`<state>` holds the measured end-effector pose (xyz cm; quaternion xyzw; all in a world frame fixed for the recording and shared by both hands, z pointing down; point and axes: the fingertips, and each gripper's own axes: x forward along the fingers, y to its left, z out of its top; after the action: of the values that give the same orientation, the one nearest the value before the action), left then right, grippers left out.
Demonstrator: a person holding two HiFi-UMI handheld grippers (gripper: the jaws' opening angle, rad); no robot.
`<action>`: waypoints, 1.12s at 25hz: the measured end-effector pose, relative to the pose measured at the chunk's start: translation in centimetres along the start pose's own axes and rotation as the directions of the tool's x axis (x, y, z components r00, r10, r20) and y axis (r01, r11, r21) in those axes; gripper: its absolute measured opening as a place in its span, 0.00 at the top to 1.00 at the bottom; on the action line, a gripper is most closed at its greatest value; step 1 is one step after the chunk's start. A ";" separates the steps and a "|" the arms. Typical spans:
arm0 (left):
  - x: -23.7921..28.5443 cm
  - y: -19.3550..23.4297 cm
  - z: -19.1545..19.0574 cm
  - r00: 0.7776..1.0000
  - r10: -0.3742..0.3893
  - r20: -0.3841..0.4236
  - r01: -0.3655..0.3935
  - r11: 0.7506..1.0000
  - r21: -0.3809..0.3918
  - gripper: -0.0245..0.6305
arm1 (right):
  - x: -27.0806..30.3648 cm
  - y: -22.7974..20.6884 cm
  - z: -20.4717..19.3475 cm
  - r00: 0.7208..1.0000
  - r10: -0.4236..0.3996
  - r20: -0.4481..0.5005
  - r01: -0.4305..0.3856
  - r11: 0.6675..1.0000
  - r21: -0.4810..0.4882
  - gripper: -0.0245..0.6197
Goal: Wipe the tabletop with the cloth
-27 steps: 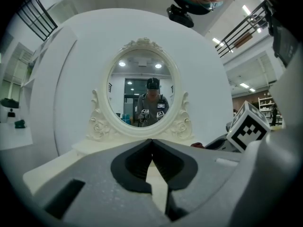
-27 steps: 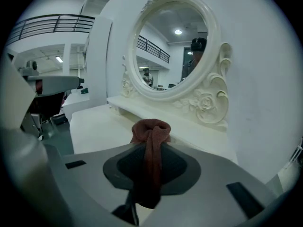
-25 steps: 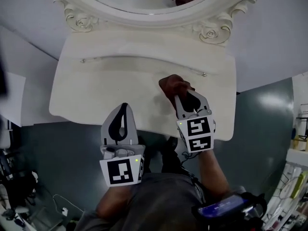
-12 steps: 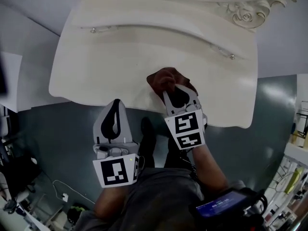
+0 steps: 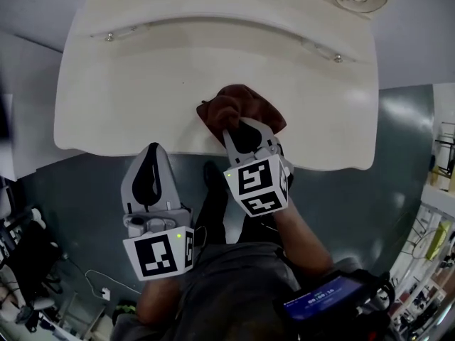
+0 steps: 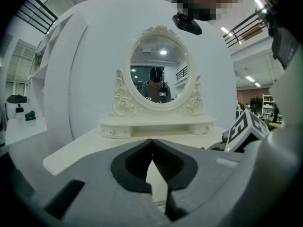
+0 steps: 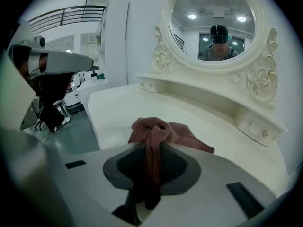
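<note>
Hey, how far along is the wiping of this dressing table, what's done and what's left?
Done: the cloth is picked up, bunched in the right tool. In hand: it rests on the tabletop near the front edge. Left: the surface shows no wipe marks, so I can't tell what's covered; the back and side stretches likely need passes. The left tool is shut, empty, at the front edge.

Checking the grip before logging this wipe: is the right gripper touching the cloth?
Touching. The right gripper view shows the right gripper with its jaws closed on a fold of the cloth, which hangs down between them.
</note>
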<state>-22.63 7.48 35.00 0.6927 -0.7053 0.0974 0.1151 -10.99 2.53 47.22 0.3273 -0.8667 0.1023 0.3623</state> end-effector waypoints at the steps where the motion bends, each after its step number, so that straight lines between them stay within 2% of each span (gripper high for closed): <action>1: 0.1 -0.1 0.0 1.000 -0.002 0.004 0.002 1.000 0.006 0.94 | 0.1 0.0 -0.1 1.000 -0.001 0.000 0.001 1.000 0.004 0.84; 8: 1.2 -0.7 -1.0 0.999 -0.039 0.004 0.038 0.999 0.014 0.94 | 0.7 -0.3 -1.4 1.000 -0.017 -0.001 0.017 1.000 0.022 0.84; 28: 3.6 -10.5 0.2 0.986 -0.169 0.001 0.169 0.983 0.070 0.94 | -4.2 -7.9 -6.4 0.993 -0.114 -0.007 0.114 0.986 0.118 0.84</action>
<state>-12.17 3.77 35.68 0.7539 -0.6406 0.1094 0.0962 -0.11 1.23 48.41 0.3974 -0.8388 0.1327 0.3477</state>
